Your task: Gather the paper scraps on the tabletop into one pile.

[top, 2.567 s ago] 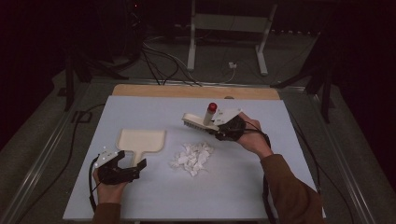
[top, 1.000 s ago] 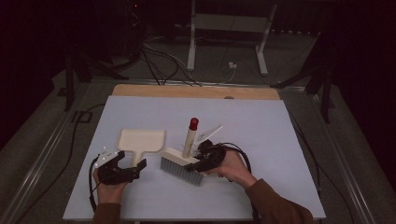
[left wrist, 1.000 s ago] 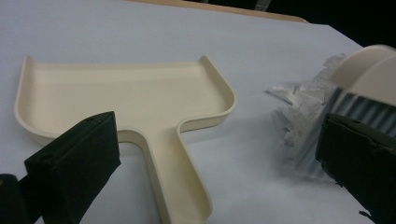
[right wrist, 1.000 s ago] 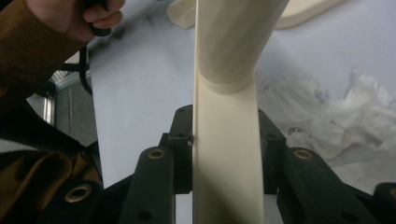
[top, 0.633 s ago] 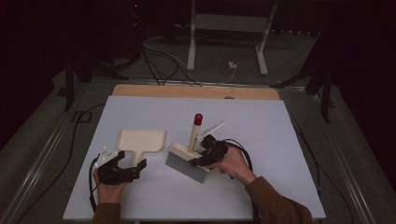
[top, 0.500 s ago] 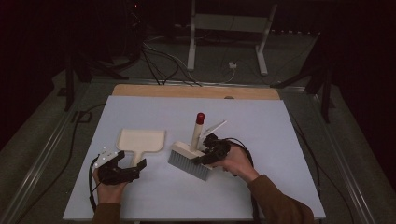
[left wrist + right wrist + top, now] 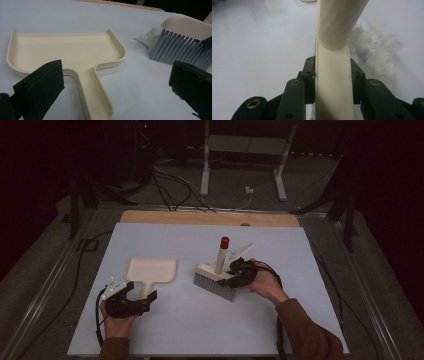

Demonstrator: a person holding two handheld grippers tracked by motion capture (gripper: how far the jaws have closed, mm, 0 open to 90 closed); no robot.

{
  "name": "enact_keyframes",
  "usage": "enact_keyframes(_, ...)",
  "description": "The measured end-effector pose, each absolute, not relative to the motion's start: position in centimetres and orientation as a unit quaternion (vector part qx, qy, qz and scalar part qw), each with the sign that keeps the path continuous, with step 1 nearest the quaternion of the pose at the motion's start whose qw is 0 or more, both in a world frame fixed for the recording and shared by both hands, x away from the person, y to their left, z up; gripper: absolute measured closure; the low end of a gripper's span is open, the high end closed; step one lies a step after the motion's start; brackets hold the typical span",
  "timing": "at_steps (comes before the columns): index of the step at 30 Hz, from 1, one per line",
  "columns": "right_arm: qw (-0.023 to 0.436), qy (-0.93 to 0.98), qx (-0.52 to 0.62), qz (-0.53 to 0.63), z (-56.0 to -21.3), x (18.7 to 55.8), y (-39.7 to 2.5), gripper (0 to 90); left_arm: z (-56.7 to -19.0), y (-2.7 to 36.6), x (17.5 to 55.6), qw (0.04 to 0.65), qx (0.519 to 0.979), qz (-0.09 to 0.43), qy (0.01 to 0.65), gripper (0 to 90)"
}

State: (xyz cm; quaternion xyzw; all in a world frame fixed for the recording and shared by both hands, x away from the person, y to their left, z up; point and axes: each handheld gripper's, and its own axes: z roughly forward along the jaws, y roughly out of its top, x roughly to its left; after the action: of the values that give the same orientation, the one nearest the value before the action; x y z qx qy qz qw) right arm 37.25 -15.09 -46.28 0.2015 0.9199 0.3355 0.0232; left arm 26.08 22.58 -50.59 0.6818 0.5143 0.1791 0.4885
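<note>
the cream dustpan (image 7: 151,270) lies bare on the tabletop (image 7: 200,320), its handle between the open left tool (image 7: 134,296); the right tool (image 7: 235,272) grips the brush (image 7: 216,279) beside white shreds (image 7: 374,52)

Worktop (image 7: 320,330): pale blue-grey sheet beneath both pairs of jaws, with a wooden strip (image 7: 210,218) along the edge far beyond them. Floor (image 7: 45,270): grey, dimly lit, flanking the worktop. Cables (image 7: 170,185): dark and white, trailing over the floor past the far edge. Stand (image 7: 245,145): white metal frame further back. Surroundings: dark.
</note>
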Motion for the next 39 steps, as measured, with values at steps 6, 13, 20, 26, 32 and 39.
enact_keyframes(6,0.029,0.923,0.149,0.354,-46.3,37.0,-15.1,67.3,-50.6,22.5,26.1,0.488,0.682,0.178,0.515,0.6)
enact_keyframes(13,0.050,0.914,0.129,0.382,-45.5,36.3,-14.9,67.6,-50.6,22.6,26.0,0.488,0.681,0.178,0.515,0.6)
enact_keyframes(20,0.019,0.888,0.133,0.440,-44.6,35.9,-15.9,67.9,-50.6,22.6,26.0,0.489,0.680,0.178,0.516,0.6)
enact_keyframes(26,0.022,0.866,0.153,0.476,-43.1,35.9,-18.1,67.8,-50.7,22.6,26.0,0.488,0.681,0.178,0.516,0.6)
enact_keyframes(32,0.051,0.847,0.200,0.491,-42.5,36.2,-21.0,67.8,-50.7,22.5,26.0,0.488,0.681,0.179,0.516,0.6)
enact_keyframes(39,0.100,0.832,0.256,0.481,-42.8,36.2,-24.0,67.8,-50.6,22.5,26.0,0.487,0.682,0.179,0.515,0.6)
